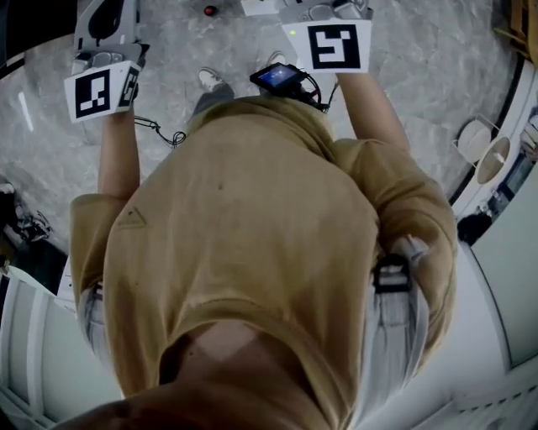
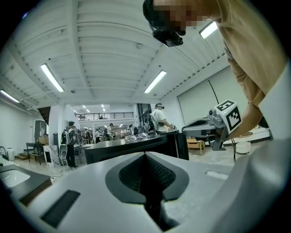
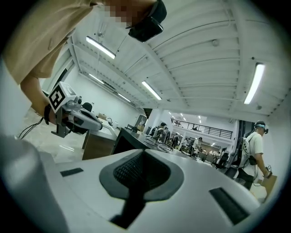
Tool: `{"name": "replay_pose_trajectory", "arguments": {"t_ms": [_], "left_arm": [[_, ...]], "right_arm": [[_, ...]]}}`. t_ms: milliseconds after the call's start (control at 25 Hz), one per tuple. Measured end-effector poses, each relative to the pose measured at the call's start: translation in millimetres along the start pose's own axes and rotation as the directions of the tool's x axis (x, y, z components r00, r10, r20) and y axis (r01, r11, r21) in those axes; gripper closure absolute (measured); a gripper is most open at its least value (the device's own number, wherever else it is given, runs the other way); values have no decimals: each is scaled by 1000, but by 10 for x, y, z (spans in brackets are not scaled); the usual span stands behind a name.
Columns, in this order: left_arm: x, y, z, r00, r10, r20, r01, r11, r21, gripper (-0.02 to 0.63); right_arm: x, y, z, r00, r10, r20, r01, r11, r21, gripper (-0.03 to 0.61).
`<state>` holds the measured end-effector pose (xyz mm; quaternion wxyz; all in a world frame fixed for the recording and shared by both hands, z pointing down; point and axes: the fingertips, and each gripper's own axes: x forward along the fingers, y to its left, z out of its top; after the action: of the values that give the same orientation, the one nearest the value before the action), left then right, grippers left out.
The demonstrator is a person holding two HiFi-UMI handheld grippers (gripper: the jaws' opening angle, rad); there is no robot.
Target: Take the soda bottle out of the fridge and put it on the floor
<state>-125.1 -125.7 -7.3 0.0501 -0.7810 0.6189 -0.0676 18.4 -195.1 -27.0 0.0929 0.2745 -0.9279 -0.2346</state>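
No soda bottle and no fridge show in any view. In the head view a person in a tan shirt (image 1: pixel 252 252) holds both grippers out over a marble floor. My left gripper (image 1: pixel 105 34) is at the top left with its marker cube (image 1: pixel 101 91); my right gripper (image 1: pixel 332 13) is at the top centre with its cube (image 1: pixel 338 46). The left gripper view has the left gripper (image 2: pixel 145 155) with jaws closed together on nothing, and the right gripper (image 2: pixel 213 128) beside it. In the right gripper view the right gripper (image 3: pixel 143 154) is shut and empty too.
A black counter (image 2: pixel 136 145) with glass items stands ahead, level with the grippers. Several people stand in the hall behind it (image 2: pixel 70 141). White round objects (image 1: pixel 483 151) sit at the floor's right edge, and a cable (image 1: pixel 164 133) lies on the floor (image 1: pixel 437 76).
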Motion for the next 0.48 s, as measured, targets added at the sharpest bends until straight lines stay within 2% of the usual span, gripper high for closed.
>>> {"name": "replay_pose_trajectory", "arguments": {"t_ms": [200,400,480], "left_arm": [[-212,62,20,999,32,3,-32,999,-18,612],[-398,-33,38,1000,27,-4,-27,999,-44,612],[-478,-19,-11,999,28,-16,-28,998,-53,612]], "right_arm": [[-159,60,-13,999,-4,-43,3,1000,-22,577],[-474,-35,-3,996,-58,-69,59,998,7,577],[-564,-77,16,994,-93,-50,96,994,50,577]]}}
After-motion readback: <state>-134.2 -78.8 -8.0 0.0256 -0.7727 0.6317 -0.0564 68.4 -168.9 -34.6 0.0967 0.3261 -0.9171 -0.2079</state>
